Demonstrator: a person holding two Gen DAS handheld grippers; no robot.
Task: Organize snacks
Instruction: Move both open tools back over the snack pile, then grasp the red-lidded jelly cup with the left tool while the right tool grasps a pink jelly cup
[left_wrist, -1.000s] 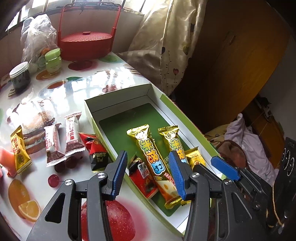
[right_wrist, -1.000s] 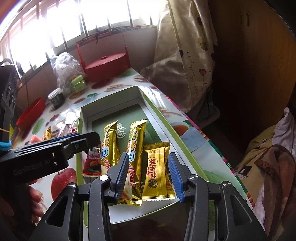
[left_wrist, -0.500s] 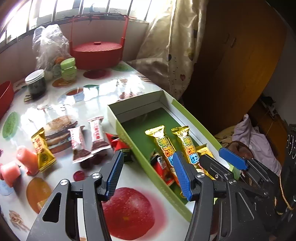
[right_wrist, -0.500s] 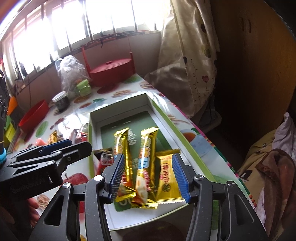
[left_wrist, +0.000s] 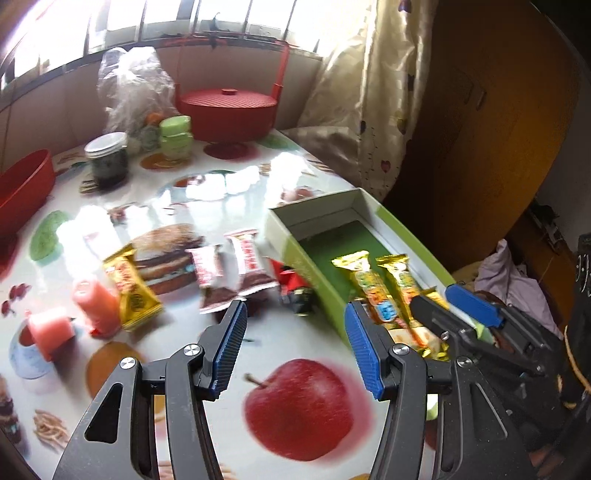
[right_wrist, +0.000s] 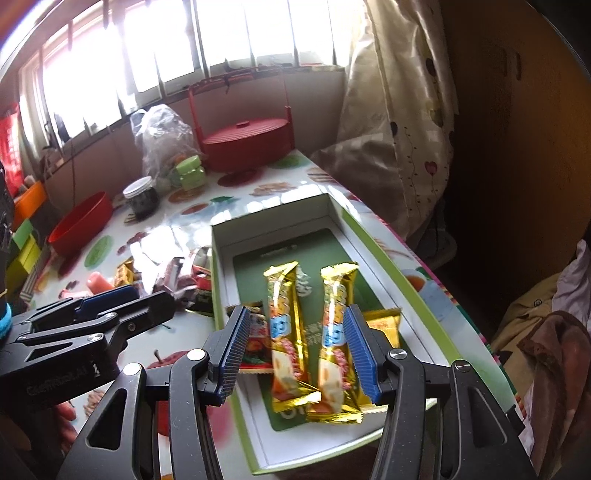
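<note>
A green-walled box (left_wrist: 295, 243) (right_wrist: 417, 280) lies on the table and holds two long gold snack bars (right_wrist: 284, 332), a small gold packet (right_wrist: 388, 325) and a red packet (right_wrist: 255, 339). Left of the box lie two white-and-brown packets (left_wrist: 229, 269), a gold packet (left_wrist: 129, 288), a red-and-black packet (left_wrist: 295, 288) and pink sausage sticks (left_wrist: 96, 302). My left gripper (left_wrist: 291, 350) is open and empty above the table, left of the box. My right gripper (right_wrist: 295, 350) is open and empty above the box's near end.
At the back stand a red lidded basket (left_wrist: 229, 110), a plastic bag (left_wrist: 129, 92), green jars (left_wrist: 177, 136), a dark jar (left_wrist: 107, 155) and a red bowl (left_wrist: 22, 184). A curtain (left_wrist: 369, 92) hangs past the table's right edge.
My left gripper has swung left, away from the box and over the table beside the loose snacks. My right gripper has pulled back and up a little above the box. Both stay open.
</note>
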